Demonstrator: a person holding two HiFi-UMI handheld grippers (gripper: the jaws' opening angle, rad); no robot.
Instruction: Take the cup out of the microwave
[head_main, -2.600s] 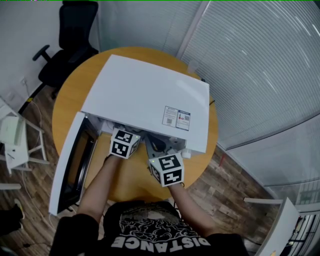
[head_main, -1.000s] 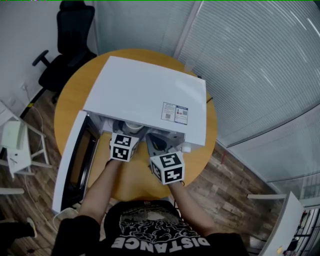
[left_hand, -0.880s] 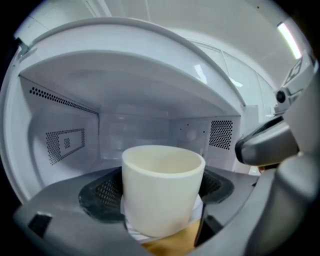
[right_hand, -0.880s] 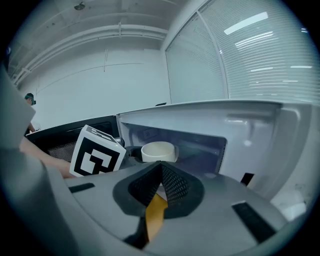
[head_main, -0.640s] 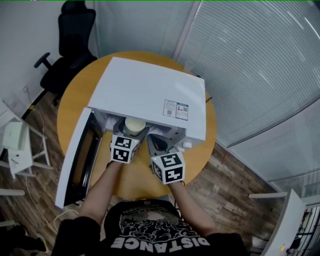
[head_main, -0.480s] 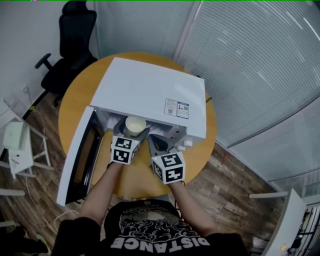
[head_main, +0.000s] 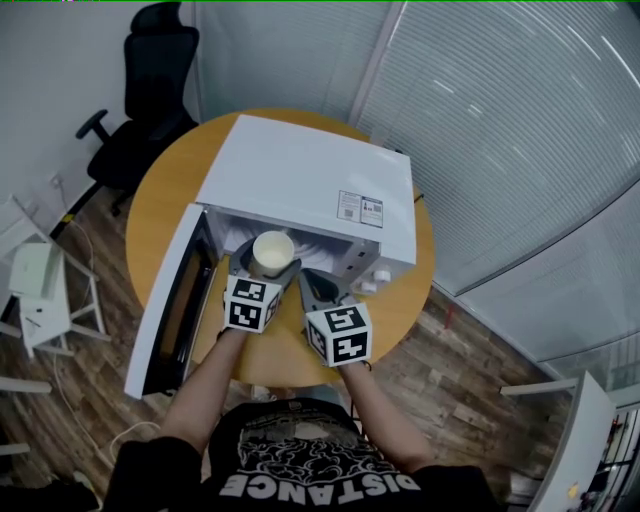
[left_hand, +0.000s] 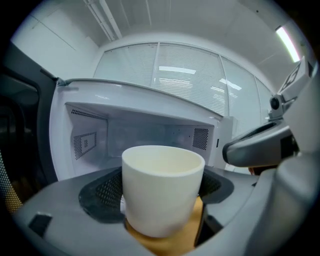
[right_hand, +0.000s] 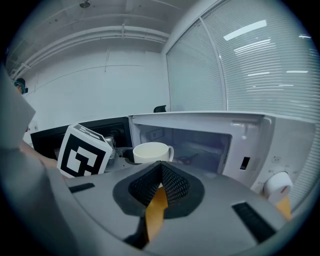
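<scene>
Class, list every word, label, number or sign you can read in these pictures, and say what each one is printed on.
"DISTANCE", seen upside down, on the person's black shirt.
Sticker on top of the microwave: its print is too small to read.
Marker cubes on both grippers: black-and-white square patterns only, no words or numbers.
</scene>
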